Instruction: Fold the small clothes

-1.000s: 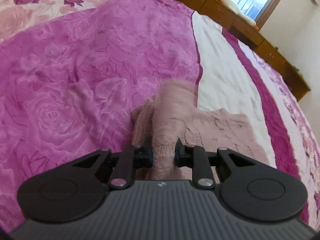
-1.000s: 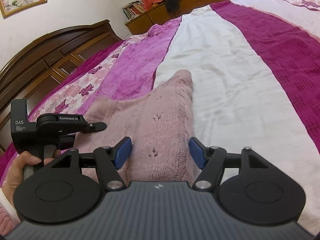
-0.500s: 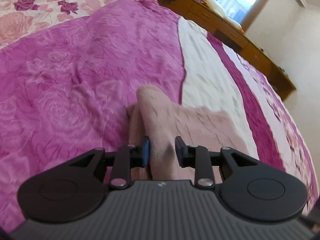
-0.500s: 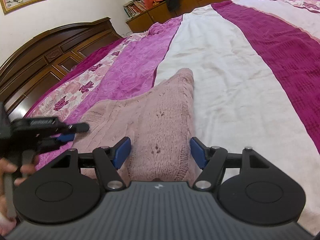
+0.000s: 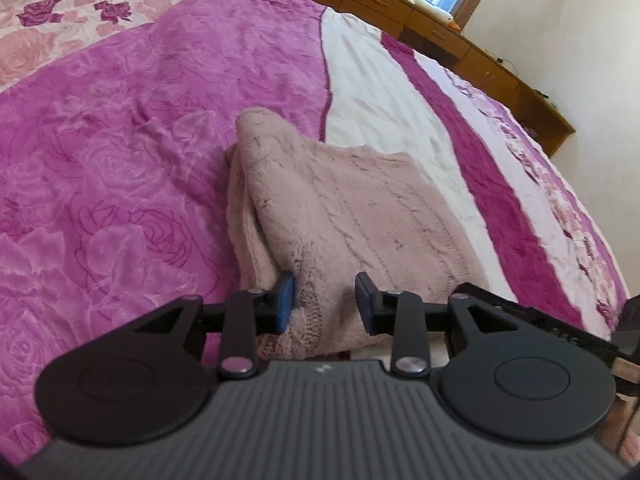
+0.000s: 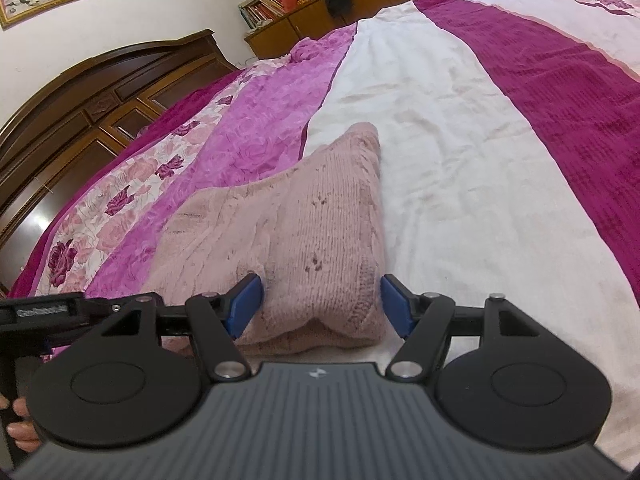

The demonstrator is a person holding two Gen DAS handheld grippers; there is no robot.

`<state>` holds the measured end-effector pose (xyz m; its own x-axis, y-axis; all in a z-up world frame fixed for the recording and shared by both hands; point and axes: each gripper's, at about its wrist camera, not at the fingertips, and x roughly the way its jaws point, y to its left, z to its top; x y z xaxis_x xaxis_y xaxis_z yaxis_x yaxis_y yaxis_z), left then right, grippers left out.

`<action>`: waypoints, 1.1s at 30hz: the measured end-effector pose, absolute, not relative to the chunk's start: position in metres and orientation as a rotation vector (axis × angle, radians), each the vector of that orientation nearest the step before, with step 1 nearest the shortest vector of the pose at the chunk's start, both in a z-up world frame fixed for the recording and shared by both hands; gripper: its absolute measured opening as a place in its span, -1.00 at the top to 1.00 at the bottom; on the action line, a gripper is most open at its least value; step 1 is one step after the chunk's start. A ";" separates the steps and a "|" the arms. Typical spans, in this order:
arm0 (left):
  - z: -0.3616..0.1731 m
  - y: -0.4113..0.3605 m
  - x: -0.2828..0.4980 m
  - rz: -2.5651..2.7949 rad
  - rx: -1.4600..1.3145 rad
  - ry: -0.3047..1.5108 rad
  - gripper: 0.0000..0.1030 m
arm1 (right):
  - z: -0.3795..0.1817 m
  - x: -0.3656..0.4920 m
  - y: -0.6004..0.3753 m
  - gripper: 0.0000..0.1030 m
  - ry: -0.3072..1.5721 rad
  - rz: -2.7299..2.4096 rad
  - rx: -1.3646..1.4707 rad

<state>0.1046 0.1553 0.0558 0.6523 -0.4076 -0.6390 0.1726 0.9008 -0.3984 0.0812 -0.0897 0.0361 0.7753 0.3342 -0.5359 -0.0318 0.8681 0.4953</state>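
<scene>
Left claw [image 5: 325, 304]: jaws parted, nothing gripped. The blue pad of its left finger [image 5: 285, 305] touches the near edge of the pink knit garment [image 5: 344, 216]; the right finger stands clear of the fabric, just above it. The garment's near hem sits between the two fingers, bunched and lumpy there.

Right claw [image 6: 321, 304]: jaws spread wide, released. Both blue pads [image 6: 245, 300] flank the garment's [image 6: 304, 240] near end, the left pad pressing or just touching the knit, the right pad just beside its edge; contact there is hard to tell.

Garment: folded, lying on the bed. In the left wrist view a doubled layer shows along its left side, with a raised peak at the far end. Cable-knit ribs run lengthwise; small dark flecks dot the weave.

Bed cover [image 6: 460, 168]: striped lengthwise. The garment straddles the seam between the pink rose-patterned band [image 5: 112, 152] and the white band [image 5: 384, 96]. A magenta band [image 6: 560, 80] lies further to the right, well apart.

Beyond: dark wooden headboard [image 6: 92, 96] at left in the right wrist view, low wooden cabinets [image 5: 440, 36] along the far wall.
</scene>
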 end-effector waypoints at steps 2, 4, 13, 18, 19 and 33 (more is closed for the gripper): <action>0.051 0.157 0.105 -0.315 -0.321 0.787 0.69 | 0.038 0.080 -0.089 -0.40 0.660 0.206 0.481; 0.055 0.161 0.102 -0.294 -0.327 0.765 0.70 | 0.040 0.079 -0.088 -0.40 0.659 0.210 0.478; 0.046 0.179 0.109 -0.250 -0.268 0.833 0.70 | 0.044 0.076 -0.076 -0.41 0.667 0.247 0.453; 0.052 0.176 0.108 -0.242 -0.273 0.827 0.64 | 0.043 0.077 -0.083 -0.41 0.682 0.251 0.455; 0.052 0.177 0.108 -0.241 -0.280 0.830 0.56 | 0.044 0.077 -0.085 -0.41 0.683 0.250 0.462; 0.058 0.172 0.126 -0.179 -0.335 0.842 -0.09 | 0.045 0.106 -0.122 -0.42 0.723 0.268 0.614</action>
<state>0.1262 0.1717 0.0583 0.6553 -0.2860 -0.6992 0.0233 0.9328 -0.3598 0.1059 -0.1215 0.0446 0.7262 0.4313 -0.5354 -0.0226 0.7933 0.6084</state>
